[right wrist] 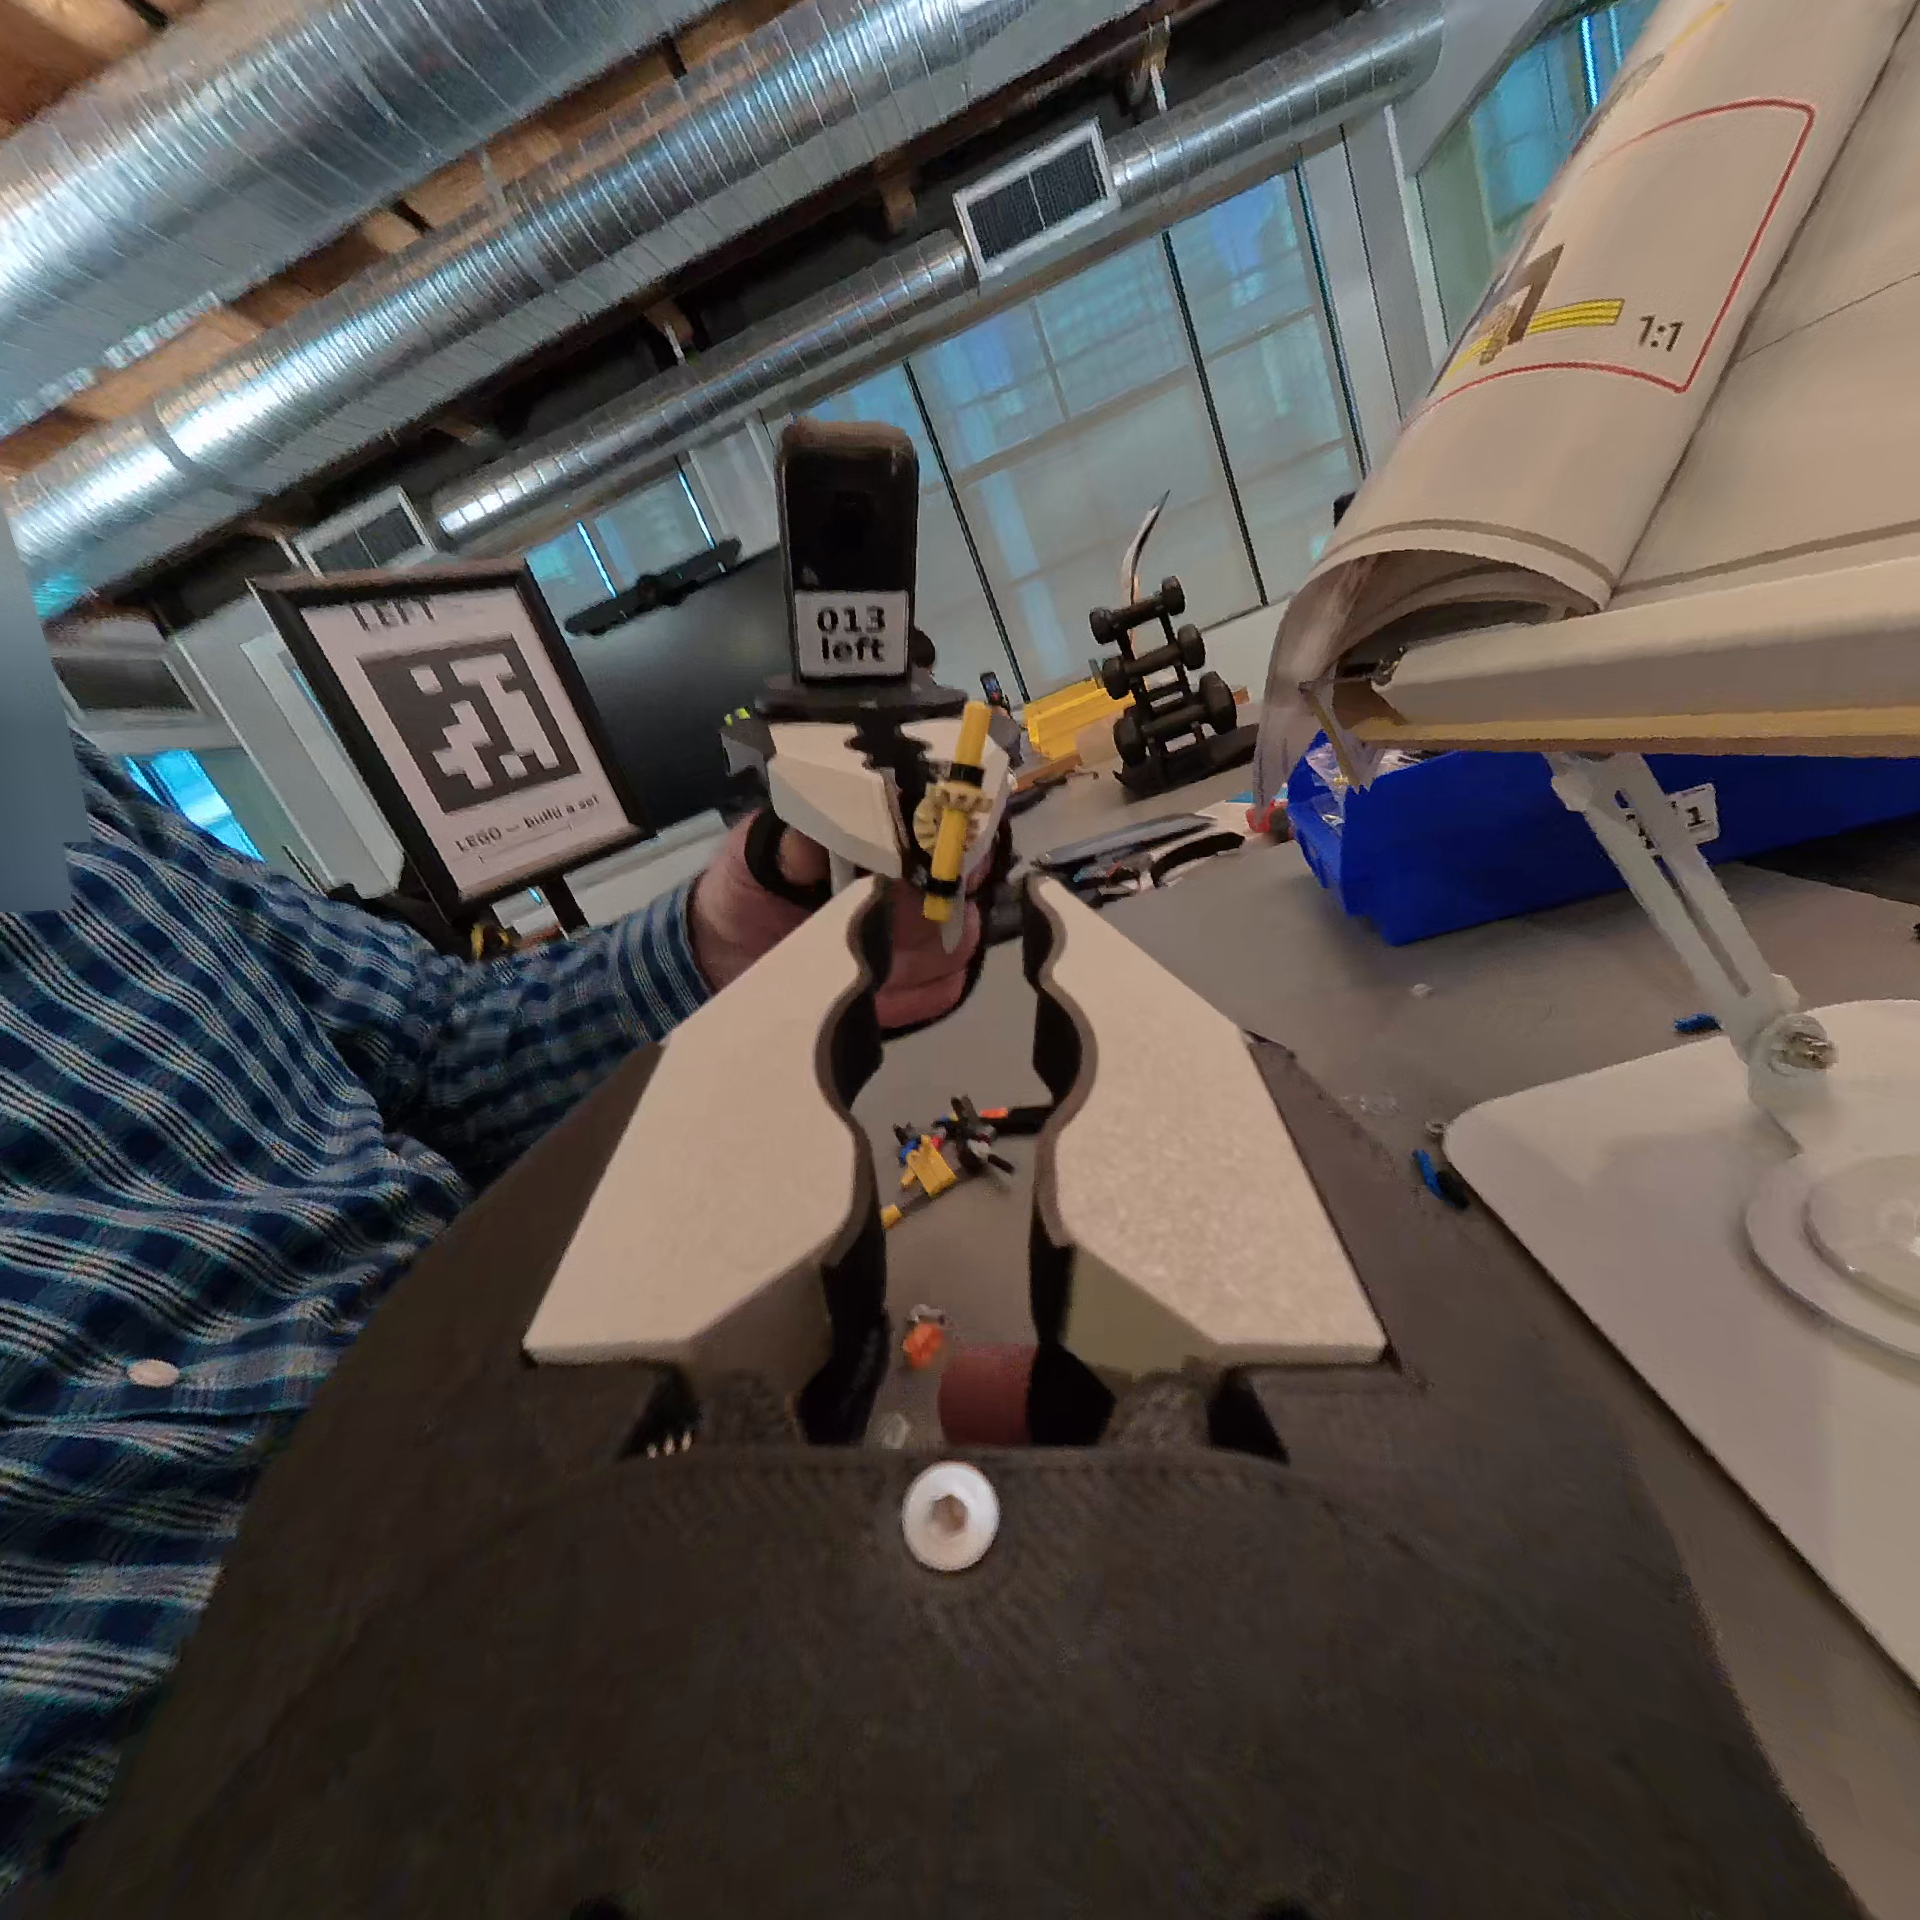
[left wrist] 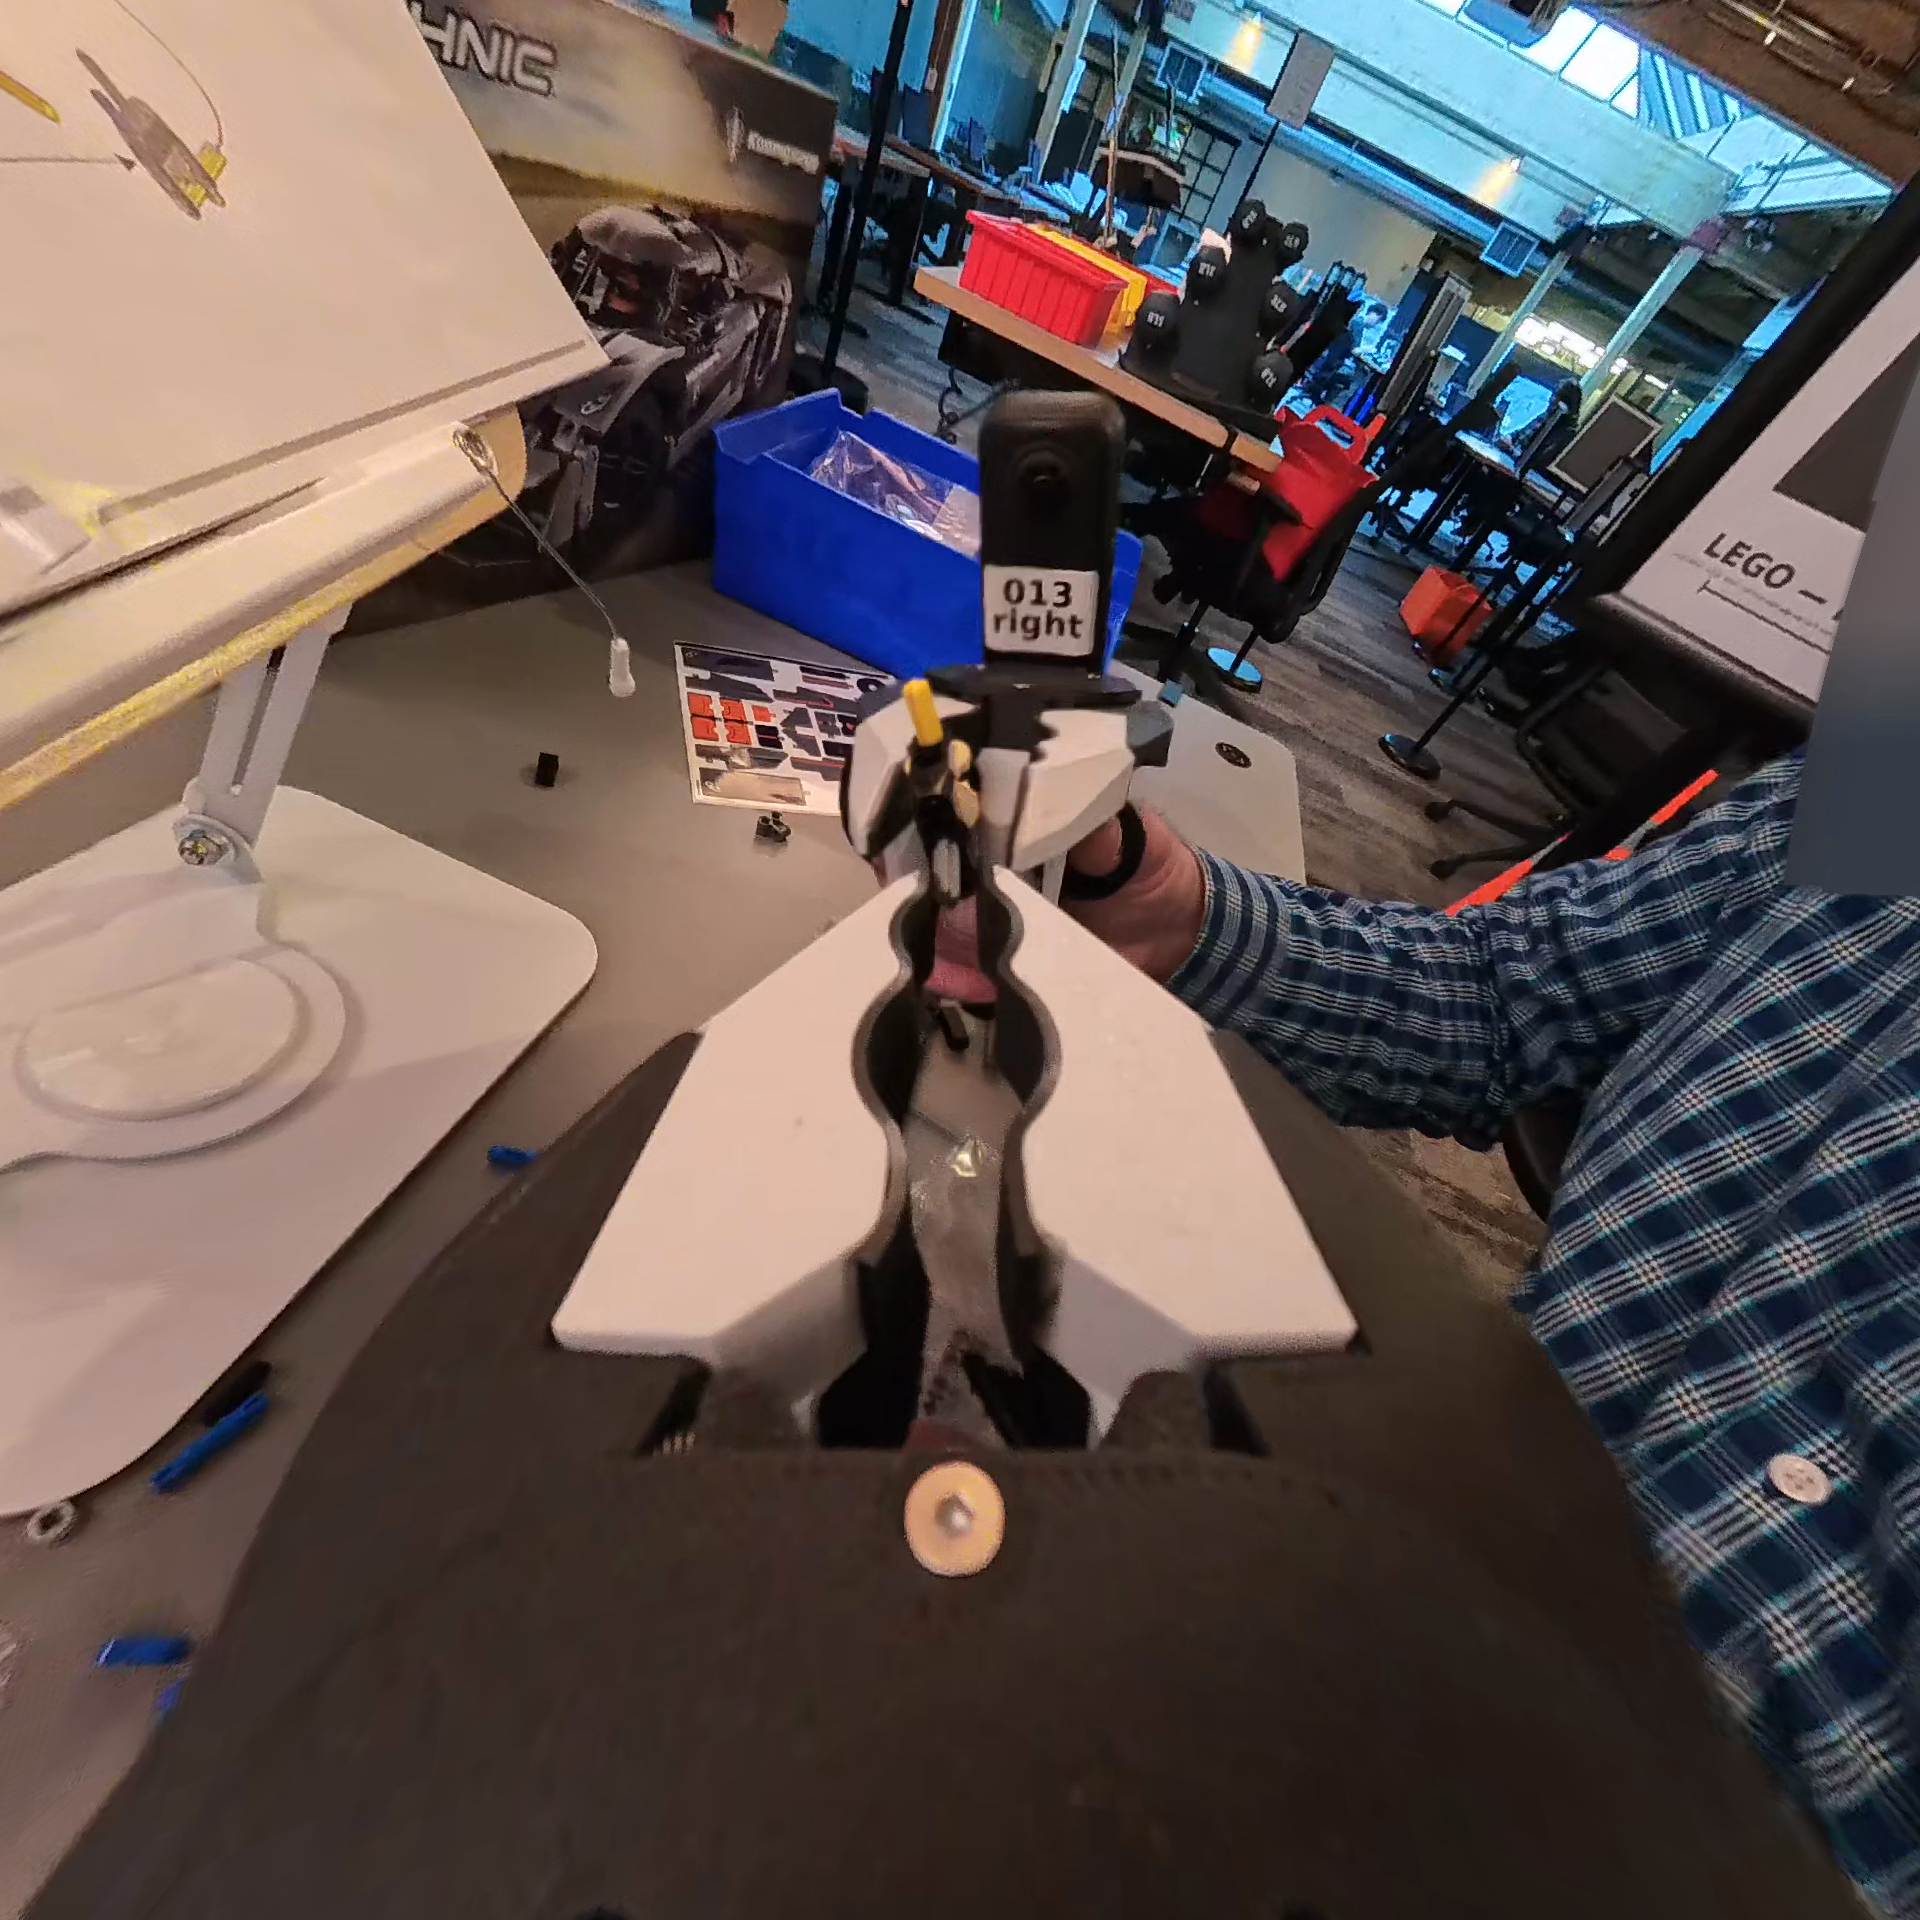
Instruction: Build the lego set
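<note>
The left tool (left wrist: 951, 896) is squeezed nearly shut at its tips. It pinches a small lego piece (left wrist: 938, 800): a thin yellow stick with black and pale round bits on it. The piece stands almost straight up, in the air above the grey tabletop (left wrist: 468, 727).

The right tool (right wrist: 956, 899) faces the left one, very close, tip to tip. Its 2 white fingers (right wrist: 1164, 1132) are wide apart and hold nothing. The yellow stick sits just past their tips; whether they touch it cannot be told.

Below the right tool, a little heap of loose lego parts (right wrist: 940, 1143), yellow, black and orange, lies on the tabletop.

A blue plastic bin (left wrist: 831, 561) with clear bags inside sits by the far edge of the tabletop. A flat sticker sheet (left wrist: 769, 732) lies just in front of it. An open paper booklet (left wrist: 260, 208) leans on a white stand (left wrist: 208, 1039) by the left edge. A few small blue pins (left wrist: 208, 1434) lie near the stand's flat foot.
</note>
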A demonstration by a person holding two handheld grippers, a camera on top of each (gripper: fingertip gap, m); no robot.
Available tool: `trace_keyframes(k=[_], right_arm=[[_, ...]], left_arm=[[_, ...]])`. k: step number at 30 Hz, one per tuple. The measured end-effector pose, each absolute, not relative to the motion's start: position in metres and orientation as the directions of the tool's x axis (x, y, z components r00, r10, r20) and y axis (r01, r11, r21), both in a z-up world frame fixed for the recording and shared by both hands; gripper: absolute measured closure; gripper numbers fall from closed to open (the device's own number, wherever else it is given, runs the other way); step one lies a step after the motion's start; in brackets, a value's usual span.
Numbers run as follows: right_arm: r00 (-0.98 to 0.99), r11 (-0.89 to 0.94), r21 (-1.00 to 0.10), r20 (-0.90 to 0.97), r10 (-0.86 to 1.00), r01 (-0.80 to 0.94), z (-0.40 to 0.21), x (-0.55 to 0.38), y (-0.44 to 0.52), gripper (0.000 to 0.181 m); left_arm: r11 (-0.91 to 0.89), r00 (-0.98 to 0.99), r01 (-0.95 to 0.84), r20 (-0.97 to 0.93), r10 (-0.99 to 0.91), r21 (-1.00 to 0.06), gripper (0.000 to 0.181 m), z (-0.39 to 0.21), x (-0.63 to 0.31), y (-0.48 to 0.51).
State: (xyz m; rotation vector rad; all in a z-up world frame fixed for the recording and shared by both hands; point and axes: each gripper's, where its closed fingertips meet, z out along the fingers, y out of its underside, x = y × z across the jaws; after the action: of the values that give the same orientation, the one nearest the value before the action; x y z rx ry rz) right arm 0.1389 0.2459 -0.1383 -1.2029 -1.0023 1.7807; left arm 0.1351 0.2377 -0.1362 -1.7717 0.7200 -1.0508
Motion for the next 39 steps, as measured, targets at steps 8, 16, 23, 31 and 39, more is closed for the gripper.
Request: trace_keyframes(k=[8, 16, 23, 31, 39], right_arm=[[0.022, 0.219, -0.976, 0.219, 0.976, -0.015, -0.144, 0.135, 0.24, 0.133], [0.047, 0.423, -0.9, 0.43, 0.902, 0.108, -0.156, 0.131, 0.232, 0.154], [0.042, 0.343, -0.936, 0.347, 0.937, 0.074, -0.154, 0.131, 0.233, 0.154], [0.001, 0.281, -0.959, 0.281, 0.96, 0.038, -0.153, 0.129, 0.229, 0.155], [-0.015, 0.189, -0.982, 0.189, 0.982, -0.017, -0.148, 0.127, 0.226, 0.155]], left_arm=[[-0.603, 0.377, -0.106, 0.529, -0.76, -0.791, 0.177, -0.146, 0.131, 0.224], [-0.69, 0.362, -0.138, 0.612, -0.703, -0.711, 0.177, -0.159, 0.13, 0.22], [-0.681, 0.377, -0.106, 0.605, -0.702, -0.724, 0.176, -0.156, 0.13, 0.221], [-0.671, 0.399, -0.037, 0.604, -0.689, -0.741, 0.176, -0.154, 0.13, 0.217], [-0.632, 0.397, 0.015, 0.585, -0.707, -0.775, 0.176, -0.145, 0.129, 0.215]])
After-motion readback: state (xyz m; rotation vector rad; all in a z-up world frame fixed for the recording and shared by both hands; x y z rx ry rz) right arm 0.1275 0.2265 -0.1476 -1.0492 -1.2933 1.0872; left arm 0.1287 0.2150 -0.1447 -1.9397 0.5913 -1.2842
